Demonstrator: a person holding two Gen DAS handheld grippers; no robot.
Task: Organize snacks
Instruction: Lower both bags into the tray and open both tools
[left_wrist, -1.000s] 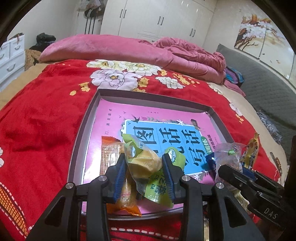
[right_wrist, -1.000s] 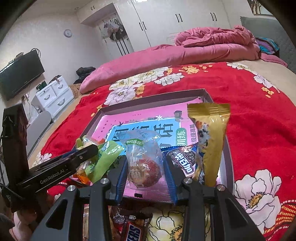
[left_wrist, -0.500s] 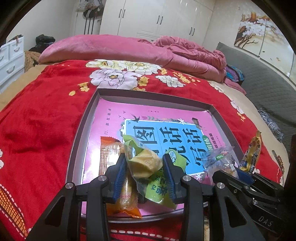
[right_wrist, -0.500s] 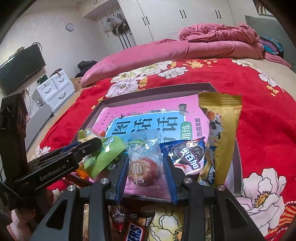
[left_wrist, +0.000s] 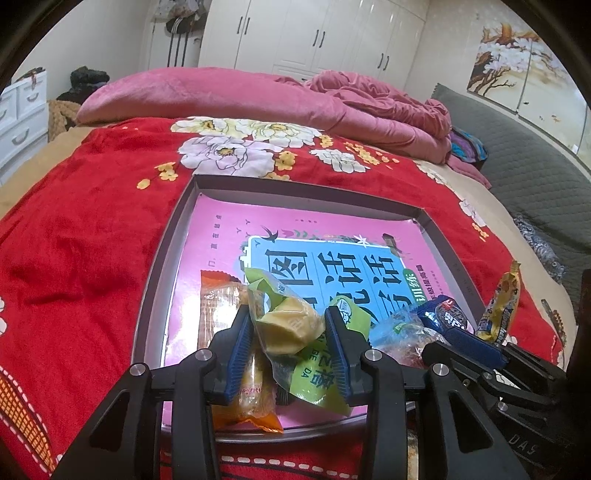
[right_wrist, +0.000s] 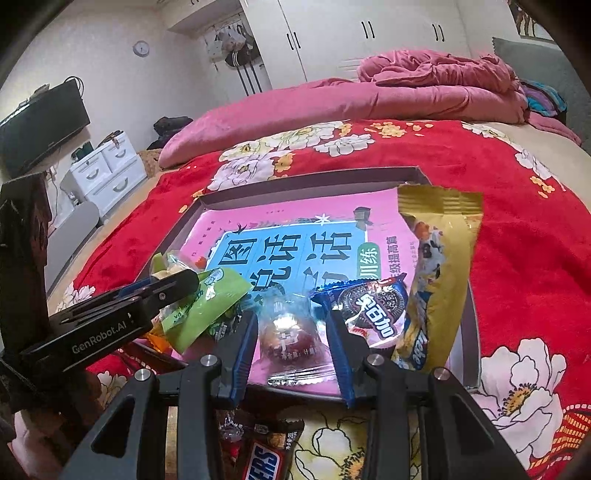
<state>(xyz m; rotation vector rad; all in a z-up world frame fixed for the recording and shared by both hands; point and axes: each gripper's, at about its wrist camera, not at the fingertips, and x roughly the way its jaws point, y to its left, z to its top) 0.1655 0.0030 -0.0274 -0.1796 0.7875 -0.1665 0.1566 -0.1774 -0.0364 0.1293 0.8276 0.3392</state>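
A grey tray (left_wrist: 173, 236) lined with a pink and blue booklet lies on the red flowered blanket. My left gripper (left_wrist: 290, 330) is shut on a clear pack with a yellow pastry (left_wrist: 291, 325), low over the tray's near edge, above a green packet (left_wrist: 325, 384) and an orange packet (left_wrist: 221, 295). My right gripper (right_wrist: 291, 332) is shut on a clear pack with a red-brown sweet (right_wrist: 291, 339), over the tray's near right part. A blue Oreo pack (right_wrist: 369, 306) and a gold wafer pack (right_wrist: 439, 266) lie beside it.
A Snickers bar (right_wrist: 266, 458) and other wrapped sweets lie on the blanket in front of the tray. A pink duvet (left_wrist: 258, 92) is bunched at the far end of the bed. White drawers (right_wrist: 107, 170) and a television stand to the left.
Both grippers have lowered their packs toward the tray's near edge. The right gripper's sweet now sits down among the Oreo and gold packs. Both jaws have stayed shut.
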